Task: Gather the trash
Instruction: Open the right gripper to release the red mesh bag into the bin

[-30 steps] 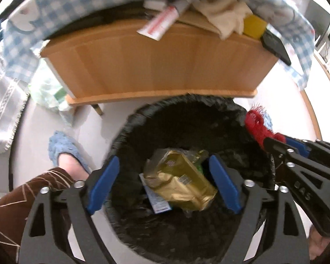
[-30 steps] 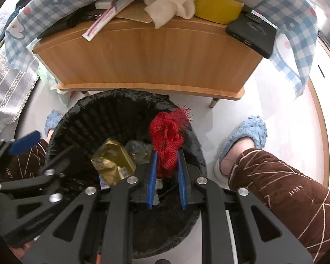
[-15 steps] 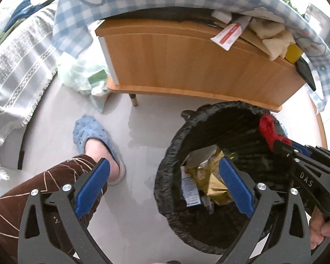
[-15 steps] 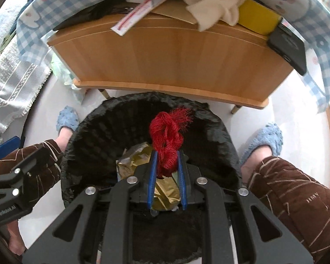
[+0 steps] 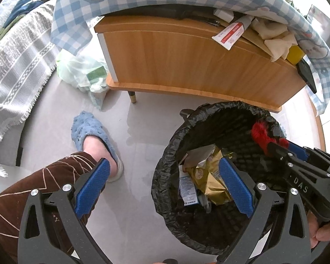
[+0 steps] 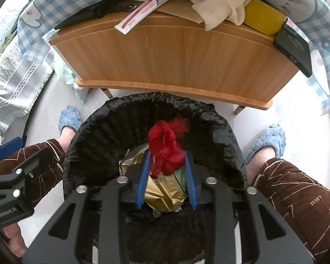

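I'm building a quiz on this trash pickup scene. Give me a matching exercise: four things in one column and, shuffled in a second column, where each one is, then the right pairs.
Things:
1. red yarn bundle
2. gold wrapper
3. black phone
4. green plastic bag

Places:
A. on the floor beside the wooden cabinet
B. lying inside the black-lined bin
C. between the blue pads of the right claw, above the bin
D. at the edge of the cabinet top

Pairs: 1-C, 2-B, 3-D, 4-A
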`<state>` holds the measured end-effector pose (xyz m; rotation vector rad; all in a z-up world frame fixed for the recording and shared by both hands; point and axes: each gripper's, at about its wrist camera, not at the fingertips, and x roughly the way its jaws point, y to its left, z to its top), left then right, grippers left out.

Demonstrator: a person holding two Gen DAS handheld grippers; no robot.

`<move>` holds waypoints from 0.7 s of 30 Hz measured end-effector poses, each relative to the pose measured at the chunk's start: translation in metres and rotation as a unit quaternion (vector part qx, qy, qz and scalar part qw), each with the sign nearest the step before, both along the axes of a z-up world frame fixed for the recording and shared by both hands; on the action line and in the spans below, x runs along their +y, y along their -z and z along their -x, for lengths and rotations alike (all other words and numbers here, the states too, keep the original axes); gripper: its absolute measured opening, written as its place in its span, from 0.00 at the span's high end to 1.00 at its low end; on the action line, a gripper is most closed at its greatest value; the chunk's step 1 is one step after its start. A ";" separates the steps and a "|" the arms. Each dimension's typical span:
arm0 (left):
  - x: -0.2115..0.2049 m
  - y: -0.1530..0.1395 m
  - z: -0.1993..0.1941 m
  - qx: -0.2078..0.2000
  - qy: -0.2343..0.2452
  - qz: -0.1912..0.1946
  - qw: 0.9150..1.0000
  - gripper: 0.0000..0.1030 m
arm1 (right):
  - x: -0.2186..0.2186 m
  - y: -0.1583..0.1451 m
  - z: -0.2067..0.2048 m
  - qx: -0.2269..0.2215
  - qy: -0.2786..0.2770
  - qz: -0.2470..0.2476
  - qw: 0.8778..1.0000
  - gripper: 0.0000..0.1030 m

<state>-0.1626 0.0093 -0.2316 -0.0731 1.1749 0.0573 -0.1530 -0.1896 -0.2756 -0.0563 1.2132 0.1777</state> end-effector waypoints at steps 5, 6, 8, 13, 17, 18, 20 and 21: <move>0.000 -0.009 -0.009 -0.001 -0.007 0.001 1.000 0.06 | -0.014 -0.026 -0.004 -0.033 0.028 -0.001 0.999 0.42; 0.000 -0.013 -0.012 -0.004 -0.008 0.003 1.000 0.06 | -0.017 -0.032 -0.005 -0.040 0.032 -0.002 0.999 0.34; 0.001 -0.025 -0.017 -0.013 -0.010 0.009 1.000 0.06 | -0.023 -0.050 -0.007 -0.058 0.040 0.003 0.998 0.27; 0.001 -0.060 -0.023 -0.029 0.002 0.020 0.999 0.06 | -0.040 -0.092 -0.011 -0.094 0.054 0.016 0.994 0.14; -0.001 -0.094 -0.024 -0.046 0.015 0.028 0.998 0.06 | -0.052 -0.124 -0.012 -0.118 0.068 0.018 0.991 0.10; -0.002 -0.103 -0.024 -0.051 0.018 0.030 0.998 0.06 | -0.055 -0.133 -0.013 -0.121 0.070 0.016 0.990 0.10; -0.006 -0.121 -0.025 -0.055 0.024 0.030 0.998 0.06 | -0.059 -0.149 -0.013 -0.131 0.074 0.015 0.988 0.10; -0.008 -0.128 -0.026 -0.058 0.028 0.030 0.997 0.06 | -0.061 -0.158 -0.013 -0.136 0.078 0.016 0.988 0.10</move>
